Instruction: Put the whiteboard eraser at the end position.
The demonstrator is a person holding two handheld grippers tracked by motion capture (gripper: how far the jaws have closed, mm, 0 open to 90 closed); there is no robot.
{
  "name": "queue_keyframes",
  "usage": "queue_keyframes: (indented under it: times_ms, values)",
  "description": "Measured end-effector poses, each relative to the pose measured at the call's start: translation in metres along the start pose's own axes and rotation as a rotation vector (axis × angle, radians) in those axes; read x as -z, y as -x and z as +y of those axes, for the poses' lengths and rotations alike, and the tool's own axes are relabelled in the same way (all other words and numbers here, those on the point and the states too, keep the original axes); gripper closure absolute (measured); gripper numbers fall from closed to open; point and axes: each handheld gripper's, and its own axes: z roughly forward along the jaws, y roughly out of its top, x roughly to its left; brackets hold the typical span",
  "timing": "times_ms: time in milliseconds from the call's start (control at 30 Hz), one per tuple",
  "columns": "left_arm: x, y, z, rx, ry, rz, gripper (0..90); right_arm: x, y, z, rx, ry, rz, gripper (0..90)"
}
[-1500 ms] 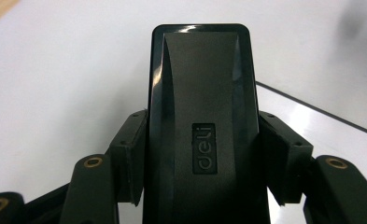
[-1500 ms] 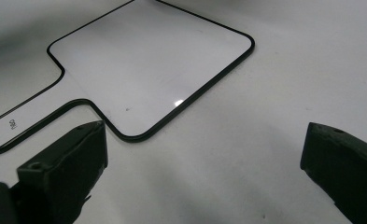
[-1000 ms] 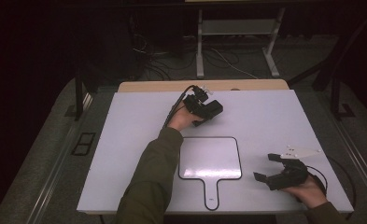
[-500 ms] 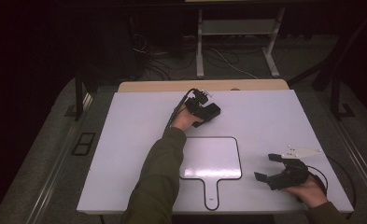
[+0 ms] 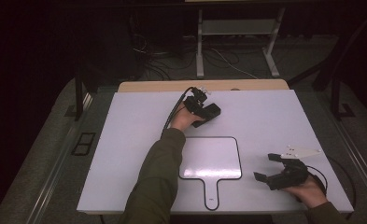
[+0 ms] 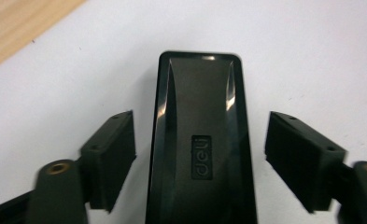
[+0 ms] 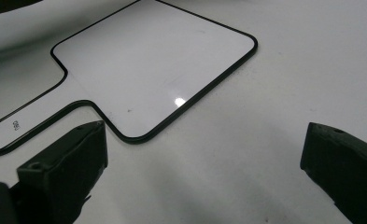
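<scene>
Now black eraser (image 6: 201,149) lying flat between the spread jaws of left gripper (image 6: 201,154), gaps on both sides, probably lined up for clamping. Farther off, right gripper (image 7: 204,172) gaping, empty, handled whiteboard (image 7: 139,70) ahead of its jaws.

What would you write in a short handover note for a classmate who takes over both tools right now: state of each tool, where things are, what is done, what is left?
Left tool: open, jaws either side of the black eraser, not yet closed on it, at the far middle of the white table.
Right tool: open, empty, near the table's right front, jaws facing the paddle-shaped whiteboard.
Done: left tool lined up on the eraser.
Left: probably close on the eraser, lift it, and bring it to the whiteboard.
</scene>
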Motion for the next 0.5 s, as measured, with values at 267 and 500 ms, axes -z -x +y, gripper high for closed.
queue_keyframes:
  times_ms: [267, 500]
  values:
    - [0.020, 0.003, -0.005, 0.014, 0.058, -0.002, 13.3, -0.002, -0.001, 0.000, 0.024, 0.005, -0.007, 0.0]
    - [0.032, 0.010, -0.012, 0.025, 0.105, -0.012, 11.5, -0.009, 0.003, 0.002, 0.035, 0.018, 0.013, 0.0]
